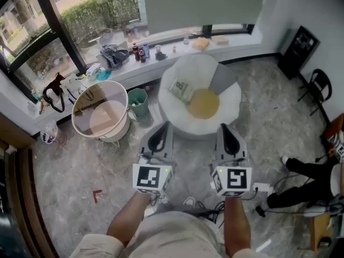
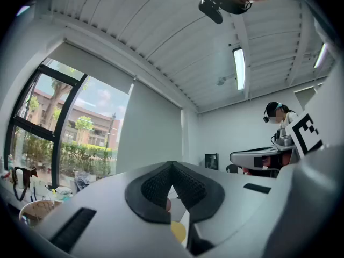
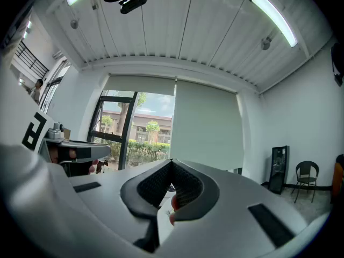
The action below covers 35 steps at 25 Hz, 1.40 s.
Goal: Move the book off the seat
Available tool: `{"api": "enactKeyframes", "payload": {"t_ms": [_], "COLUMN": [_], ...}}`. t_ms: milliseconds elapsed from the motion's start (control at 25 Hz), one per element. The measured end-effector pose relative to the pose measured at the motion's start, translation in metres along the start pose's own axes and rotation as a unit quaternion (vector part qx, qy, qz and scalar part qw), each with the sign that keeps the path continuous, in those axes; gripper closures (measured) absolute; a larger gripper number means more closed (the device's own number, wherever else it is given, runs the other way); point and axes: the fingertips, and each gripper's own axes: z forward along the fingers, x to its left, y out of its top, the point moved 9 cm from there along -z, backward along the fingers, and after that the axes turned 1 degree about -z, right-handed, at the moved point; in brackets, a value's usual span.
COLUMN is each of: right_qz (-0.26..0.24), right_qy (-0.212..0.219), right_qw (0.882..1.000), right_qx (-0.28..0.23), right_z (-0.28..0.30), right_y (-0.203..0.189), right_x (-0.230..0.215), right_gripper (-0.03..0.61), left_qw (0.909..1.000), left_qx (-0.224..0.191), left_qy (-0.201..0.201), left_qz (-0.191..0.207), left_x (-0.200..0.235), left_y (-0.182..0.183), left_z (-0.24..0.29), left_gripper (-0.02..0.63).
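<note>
A book [image 1: 181, 88] with a pale green cover lies flat on the seat of a round white armchair [image 1: 177, 127], beside a yellow cushion [image 1: 203, 104] and a grey pillow [image 1: 221, 79]. My left gripper [image 1: 161, 130] hovers above the floor just in front of the chair, its jaws shut and holding nothing. My right gripper [image 1: 228, 131] hangs level with it to the right, also shut and holding nothing. In the left gripper view the tips of the left gripper [image 2: 172, 169] meet, and a sliver of the yellow cushion [image 2: 178, 231] shows below them. In the right gripper view the right gripper [image 3: 172, 168] looks the same.
A round side table [image 1: 101, 110] and a green bin [image 1: 138, 102] stand left of the chair. A cluttered window sill [image 1: 161, 52] runs behind. A black chair [image 1: 317, 85] and a seated person's legs [image 1: 301, 171] are to the right. Cables [image 1: 269, 190] trail on the floor.
</note>
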Motion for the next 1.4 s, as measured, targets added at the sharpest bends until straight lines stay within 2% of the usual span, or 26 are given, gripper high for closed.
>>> {"api": "enactKeyframes", "payload": {"t_ms": [440, 960, 1160, 1400], "right_qz": [0.012, 0.015, 0.02, 0.009], "right_qy": [0.015, 0.037, 0.042, 0.041], "right_qw": [1.0, 0.999, 0.999, 0.999], "right_qx": [0.003, -0.003, 0.006, 0.014], "right_z": [-0.011, -0.014, 0.005, 0.052], "right_y": [-0.015, -0.035, -0.042, -0.049], "right_x": [-0.032, -0.078, -0.082, -0.075], "right_gripper": [0.581, 0.58, 0.581, 0.58], "left_qw": [0.9999, 0.9995, 0.9992, 0.9989], "left_qx": [0.01, 0.021, 0.027, 0.027], "left_qy": [0.002, 0.024, 0.027, 0.029], "left_qz": [-0.003, -0.007, -0.012, -0.025], "left_x": [-0.033, -0.074, -0.063, -0.023], "left_y": [-0.005, -0.018, -0.024, -0.039], "left_z": [0.011, 0.036, 0.052, 0.084], "left_gripper": [0.612, 0.612, 0.612, 0.612]}}
